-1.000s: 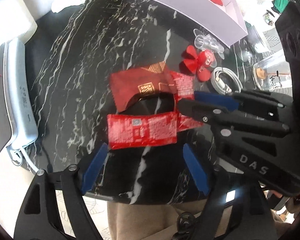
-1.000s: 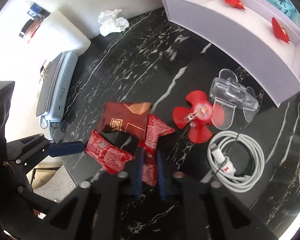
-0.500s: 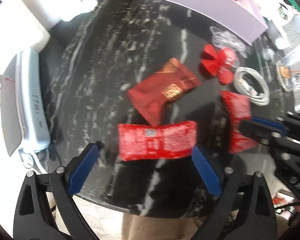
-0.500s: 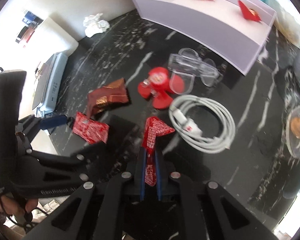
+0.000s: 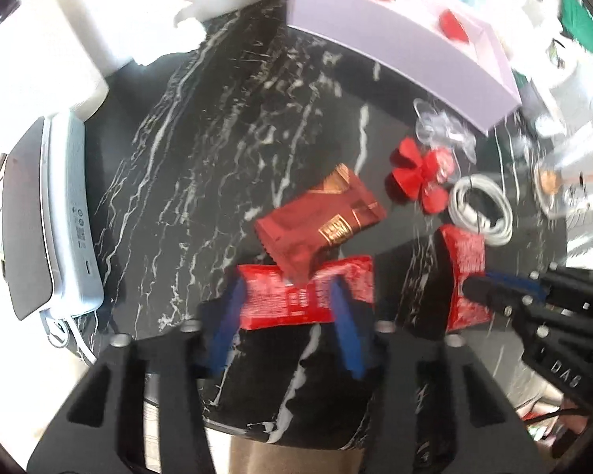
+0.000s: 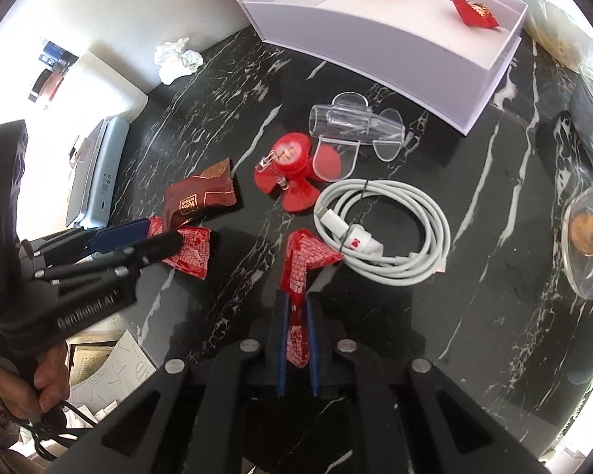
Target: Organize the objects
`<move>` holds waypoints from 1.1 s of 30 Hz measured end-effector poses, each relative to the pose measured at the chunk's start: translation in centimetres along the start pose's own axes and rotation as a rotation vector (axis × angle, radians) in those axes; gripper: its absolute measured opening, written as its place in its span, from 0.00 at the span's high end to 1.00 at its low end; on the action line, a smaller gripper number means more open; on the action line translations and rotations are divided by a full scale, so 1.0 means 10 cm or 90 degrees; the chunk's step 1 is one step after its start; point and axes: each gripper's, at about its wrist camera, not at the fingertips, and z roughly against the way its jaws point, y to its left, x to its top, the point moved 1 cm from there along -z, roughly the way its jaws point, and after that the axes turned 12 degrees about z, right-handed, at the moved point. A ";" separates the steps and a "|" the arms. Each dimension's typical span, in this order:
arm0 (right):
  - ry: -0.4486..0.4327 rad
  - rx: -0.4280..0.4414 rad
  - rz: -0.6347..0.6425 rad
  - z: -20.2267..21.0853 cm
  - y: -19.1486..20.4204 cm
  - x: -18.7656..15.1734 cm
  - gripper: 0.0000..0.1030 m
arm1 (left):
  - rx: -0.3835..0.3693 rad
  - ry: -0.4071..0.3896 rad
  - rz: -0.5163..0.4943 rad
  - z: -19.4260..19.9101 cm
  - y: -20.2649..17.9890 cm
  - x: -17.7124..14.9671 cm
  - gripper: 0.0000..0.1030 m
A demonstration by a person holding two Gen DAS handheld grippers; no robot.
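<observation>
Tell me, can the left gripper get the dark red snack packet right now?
Probably not yet: the left gripper has just been closing around a bright red snack packet, and the dark red snack packet overlaps it.

The left gripper [image 5: 284, 312] has just been closing; its blue fingers [image 5: 344, 328] flank a red packet [image 5: 284, 302] on the marbled surface [image 5: 217, 138]. A dark-red packet [image 5: 316, 221] overlaps its top edge. The right gripper [image 5: 479, 291] pinches another red wrapper [image 5: 467, 260] beside a white cable [image 5: 480, 209].
</observation>
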 end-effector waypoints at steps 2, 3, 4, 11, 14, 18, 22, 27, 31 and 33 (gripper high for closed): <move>-0.001 -0.001 0.002 0.02 0.00 -0.01 0.92 | -0.009 0.006 0.002 -0.01 0.00 0.03 0.65; -0.001 0.000 0.001 0.01 0.00 0.00 0.92 | -0.012 0.009 0.005 -0.02 0.00 0.05 0.66; -0.002 0.000 -0.001 0.03 -0.01 -0.01 0.92 | -0.016 0.013 0.009 -0.02 0.01 0.06 0.66; -0.003 0.000 -0.012 0.06 -0.02 -0.05 0.92 | -0.002 0.040 0.040 -0.10 -0.04 0.11 0.35; -0.003 -0.004 -0.014 0.08 -0.02 -0.06 0.92 | -0.005 0.045 0.045 -0.16 -0.12 0.10 0.27; -0.002 -0.015 -0.014 0.08 -0.01 -0.06 0.92 | 0.010 0.042 0.035 -0.23 -0.26 0.09 0.16; 0.002 -0.024 -0.014 0.09 -0.02 -0.07 0.92 | 0.040 0.055 0.013 -0.36 -0.50 0.10 0.03; 0.003 -0.029 -0.022 0.08 -0.01 -0.10 0.92 | 0.063 0.036 -0.011 -0.46 -0.70 0.12 0.00; -0.002 -0.026 -0.029 0.10 0.01 -0.12 0.92 | 0.054 0.028 -0.040 -0.49 -0.78 0.15 0.00; -0.005 -0.022 -0.031 0.09 0.03 -0.12 0.92 | 0.048 0.023 -0.057 -0.50 -0.81 0.16 0.00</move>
